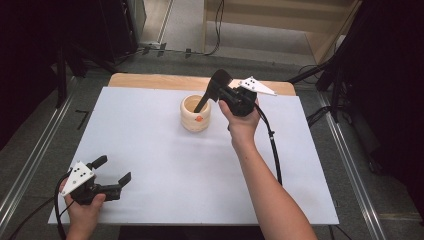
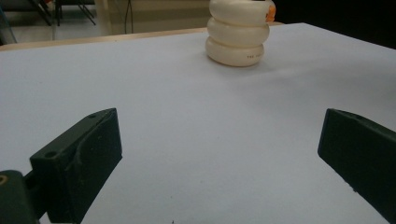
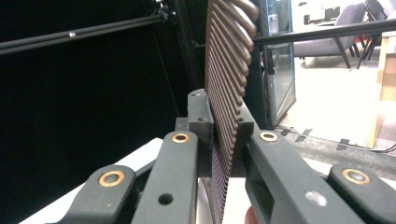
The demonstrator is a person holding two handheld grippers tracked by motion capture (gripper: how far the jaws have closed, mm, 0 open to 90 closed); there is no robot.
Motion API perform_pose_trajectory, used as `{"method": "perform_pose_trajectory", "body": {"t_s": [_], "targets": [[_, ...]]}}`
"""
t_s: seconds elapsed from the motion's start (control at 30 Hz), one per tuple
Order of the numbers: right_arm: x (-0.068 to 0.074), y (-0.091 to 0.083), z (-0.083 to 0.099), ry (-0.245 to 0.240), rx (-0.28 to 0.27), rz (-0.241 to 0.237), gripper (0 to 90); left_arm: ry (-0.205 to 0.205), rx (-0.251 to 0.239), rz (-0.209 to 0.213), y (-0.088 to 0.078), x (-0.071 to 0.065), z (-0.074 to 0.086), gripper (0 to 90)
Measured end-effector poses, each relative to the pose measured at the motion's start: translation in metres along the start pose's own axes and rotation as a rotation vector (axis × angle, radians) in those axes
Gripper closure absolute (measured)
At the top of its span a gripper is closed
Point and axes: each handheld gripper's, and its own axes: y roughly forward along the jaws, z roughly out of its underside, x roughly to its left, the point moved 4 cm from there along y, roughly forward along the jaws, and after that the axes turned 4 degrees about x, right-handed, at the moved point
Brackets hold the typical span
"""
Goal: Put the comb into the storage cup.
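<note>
spreading wide and bare, the white surface leaves open room on all sides of the cream ribbed cup, which stands toward the far edge. the right claw, above and beside the cup, is clamped on a dark ridged comb-like tool; its long axis slants down into the cup, the lower end hidden inside. the left claw rests near the front left corner, jaws wide apart, holding nothing.
</note>
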Motion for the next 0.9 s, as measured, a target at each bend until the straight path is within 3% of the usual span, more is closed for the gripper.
{"method": "perform_pose_trajectory", "body": {"t_s": [0.43,0.9], "targets": [[-0.008,0.01,0.029,0.051,0.029,0.014,82.8,0.006,0.004,0.005,0.0,-0.001,0.0,0.0],[-0.009,0.02,0.05,0.067,0.065,0.018,82.8,0.008,0.007,0.006,0.0,-0.001,0.0,0.0]]}}
